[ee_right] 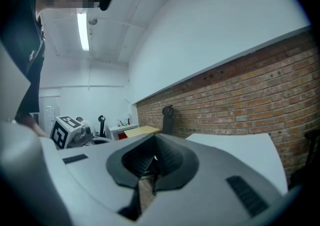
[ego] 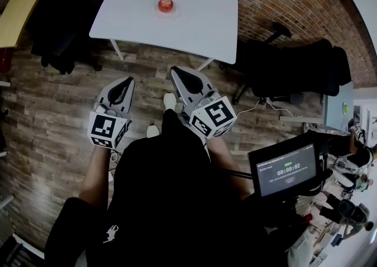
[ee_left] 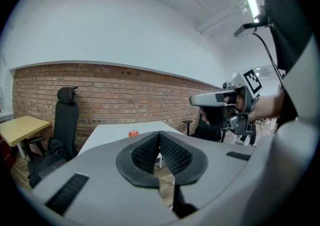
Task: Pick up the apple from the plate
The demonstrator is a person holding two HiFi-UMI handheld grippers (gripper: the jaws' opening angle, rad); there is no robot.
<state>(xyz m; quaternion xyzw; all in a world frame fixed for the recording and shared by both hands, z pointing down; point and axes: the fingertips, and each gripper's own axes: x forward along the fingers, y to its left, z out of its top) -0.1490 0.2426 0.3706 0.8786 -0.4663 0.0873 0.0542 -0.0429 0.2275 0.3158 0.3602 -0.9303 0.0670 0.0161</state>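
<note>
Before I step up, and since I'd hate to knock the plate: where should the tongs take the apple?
Probably best to grip the apple across its round middle, above the plate rim, coming in level from the near table edge. It sits alone with its sides free. The left tongs and right tongs are shut, so open one first.

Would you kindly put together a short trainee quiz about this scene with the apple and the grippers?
1. True or false: the apple rests on a plate on the white table.
2. The left gripper is: A) open; B) shut and empty; C) shut on the apple.
3. Fill in: the wall beyond the table is built of ____.
Key: 1 true; 2 B; 3 brick.
</note>
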